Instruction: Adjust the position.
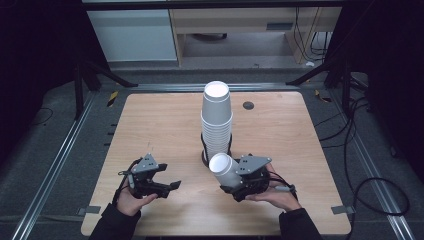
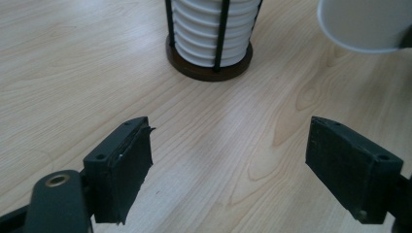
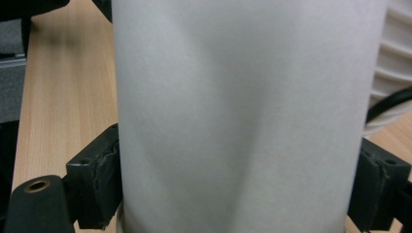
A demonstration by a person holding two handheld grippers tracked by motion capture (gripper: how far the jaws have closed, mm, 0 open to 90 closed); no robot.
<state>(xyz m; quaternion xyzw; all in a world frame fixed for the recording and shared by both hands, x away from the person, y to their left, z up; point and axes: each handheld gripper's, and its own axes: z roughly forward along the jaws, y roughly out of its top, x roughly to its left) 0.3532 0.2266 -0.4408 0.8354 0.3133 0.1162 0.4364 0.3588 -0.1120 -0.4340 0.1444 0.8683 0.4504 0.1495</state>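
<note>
While the right gripper (image 1: 231,176) clamps a single white paper cup (image 1: 224,168) tilted just in front of the cup stack (image 1: 217,120), we see in the high view that the left gripper (image 1: 167,182) sits well apart, jaws wide with nothing between them. The stack stands in a black wire holder (image 1: 204,150) at mid tabletop (image 1: 165,125); bare wood lies on both sides, out to the rounded edges. Dark floor, metal rails (image 1: 52,165) and loose cables (image 1: 360,150) ring the tabletop.

In the left gripper view, we look past its open jaws over bare wood to the holder's round base (image 2: 209,73), the held cup's rim at upper right.

In the right gripper view, the cup's wall, faintly dented, sits pressed between both pads, the stack's ridged side just behind it at right.
</note>
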